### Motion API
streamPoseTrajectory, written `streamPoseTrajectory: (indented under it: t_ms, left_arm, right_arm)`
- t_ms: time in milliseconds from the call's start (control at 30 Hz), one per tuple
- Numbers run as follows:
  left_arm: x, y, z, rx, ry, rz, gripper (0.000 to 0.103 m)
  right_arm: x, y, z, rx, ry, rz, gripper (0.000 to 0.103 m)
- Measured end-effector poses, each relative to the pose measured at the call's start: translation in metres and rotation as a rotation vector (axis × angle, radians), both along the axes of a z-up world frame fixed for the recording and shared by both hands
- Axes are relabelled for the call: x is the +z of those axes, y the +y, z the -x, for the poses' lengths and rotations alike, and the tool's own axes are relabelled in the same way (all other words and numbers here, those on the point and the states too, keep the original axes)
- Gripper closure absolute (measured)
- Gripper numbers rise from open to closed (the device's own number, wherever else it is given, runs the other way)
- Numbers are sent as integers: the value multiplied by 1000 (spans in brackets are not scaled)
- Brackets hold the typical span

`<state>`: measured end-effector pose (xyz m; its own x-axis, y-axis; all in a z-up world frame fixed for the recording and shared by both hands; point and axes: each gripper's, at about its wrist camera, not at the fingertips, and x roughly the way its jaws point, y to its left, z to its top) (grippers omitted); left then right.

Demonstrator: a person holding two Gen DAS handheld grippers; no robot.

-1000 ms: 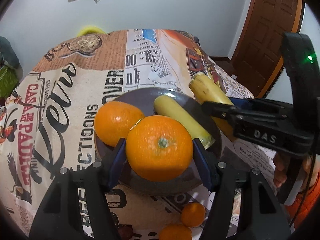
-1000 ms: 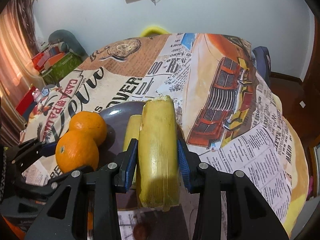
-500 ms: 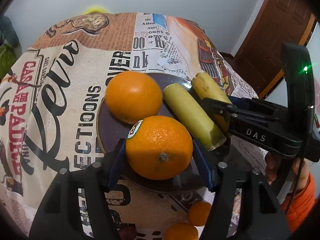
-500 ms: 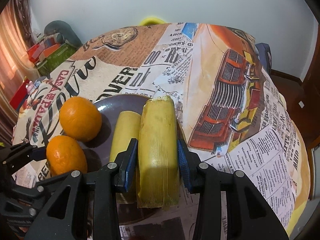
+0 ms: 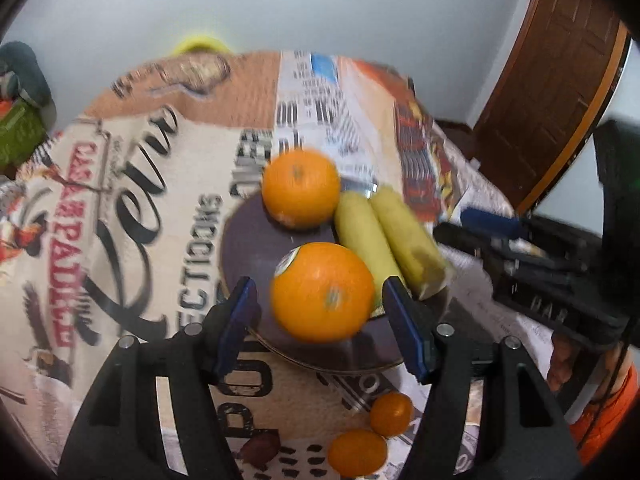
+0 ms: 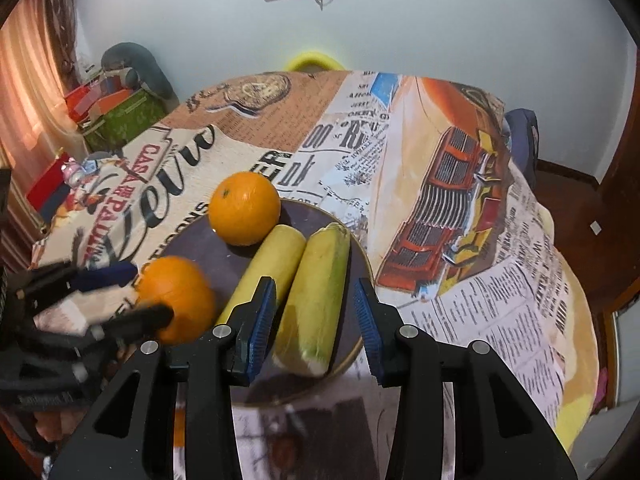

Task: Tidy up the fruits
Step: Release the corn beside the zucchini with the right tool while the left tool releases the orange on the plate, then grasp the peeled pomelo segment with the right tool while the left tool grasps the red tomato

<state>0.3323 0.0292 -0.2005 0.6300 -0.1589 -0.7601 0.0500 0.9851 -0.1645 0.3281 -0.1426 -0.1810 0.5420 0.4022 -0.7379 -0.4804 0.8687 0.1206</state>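
Orange fruits: two oranges [image 6: 244, 213] | two bananas [image 6: 316, 295] | one plate [image 6: 200, 236]

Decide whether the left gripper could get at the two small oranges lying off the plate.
Probably yes: the small oranges lie bare on the tablecloth beneath the open left gripper, nothing covering them. The big orange sits loose between its jaws.

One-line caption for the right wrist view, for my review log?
Right tongs open around a banana lying beside another banana and two oranges on the dark plate.
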Motion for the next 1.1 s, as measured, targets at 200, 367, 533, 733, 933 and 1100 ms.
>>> streamPoseTrajectory:
  t_ms: [200, 367, 533, 733, 933, 1100]
  left_arm:
    - [40, 7, 25, 24, -74, -17, 36]
    - [58, 8, 51, 37, -103, -31, 35]
    - [66, 8, 80, 49, -120, -53, 33]
    - [56, 9, 106, 67, -91, -65, 31]
    - [32, 6, 126, 60, -29, -84, 31]
    - [6, 2, 136, 53, 37, -79, 31]
  right_arm:
    - [21, -9, 29, -8, -35, -18, 65]
    - [39, -17, 59, -18, -69, -30, 61]
    - [49, -24, 88, -23, -89, -29, 56]
    - [45, -34, 117, -33, -76, -21, 55]
    - [30, -39, 136, -35, -38, 2, 53]
    - [10, -43, 143, -39, 1, 20, 47]
